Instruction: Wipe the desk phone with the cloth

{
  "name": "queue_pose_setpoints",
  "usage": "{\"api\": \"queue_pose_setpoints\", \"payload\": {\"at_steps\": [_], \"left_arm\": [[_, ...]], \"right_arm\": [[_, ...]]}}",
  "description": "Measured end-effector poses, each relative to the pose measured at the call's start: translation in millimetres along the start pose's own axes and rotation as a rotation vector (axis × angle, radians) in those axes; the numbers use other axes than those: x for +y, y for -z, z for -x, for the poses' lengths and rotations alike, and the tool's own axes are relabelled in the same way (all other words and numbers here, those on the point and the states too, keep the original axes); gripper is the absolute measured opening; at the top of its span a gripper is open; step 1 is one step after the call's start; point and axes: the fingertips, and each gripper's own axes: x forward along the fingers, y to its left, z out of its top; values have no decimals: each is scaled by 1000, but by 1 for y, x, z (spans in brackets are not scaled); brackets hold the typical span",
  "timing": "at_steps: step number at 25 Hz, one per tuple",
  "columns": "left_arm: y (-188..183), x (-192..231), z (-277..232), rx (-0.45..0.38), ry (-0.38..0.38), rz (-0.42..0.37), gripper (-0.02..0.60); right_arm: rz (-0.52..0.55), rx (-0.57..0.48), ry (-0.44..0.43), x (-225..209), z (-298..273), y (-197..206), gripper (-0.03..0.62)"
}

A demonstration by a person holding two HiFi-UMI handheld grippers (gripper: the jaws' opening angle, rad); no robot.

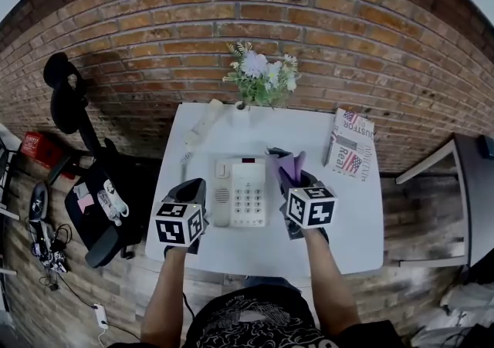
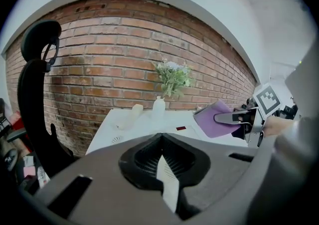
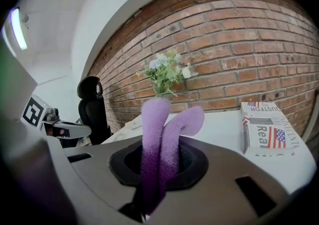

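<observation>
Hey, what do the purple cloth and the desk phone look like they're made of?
The purple cloth: soft napped fabric, maybe microfiber or fleece; fuzzy matte surface, bends limply. The desk phone: likely moulded hard plastic, smooth white; crisp edges, raised keys.

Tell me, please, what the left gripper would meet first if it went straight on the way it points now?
Probably the white vase at the far edge of the table; the left gripper points across the top towards it, though depth is unclear.
</observation>
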Motion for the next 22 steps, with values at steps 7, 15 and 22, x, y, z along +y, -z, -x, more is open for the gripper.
{"api": "queue_pose_setpoints", "payload": {"at_steps": [7, 15, 22], "left_arm": [[0, 5, -23, 28, -27, 18, 6], [5, 7, -29, 51, -49, 24, 6], [7, 2, -28, 50, -15, 17, 6]], "right_arm": [[-30, 58, -32, -12, -41, 9, 48], [-55, 99, -84, -10, -65, 19, 48], [-77, 117, -82, -7, -65, 29, 48]]}}
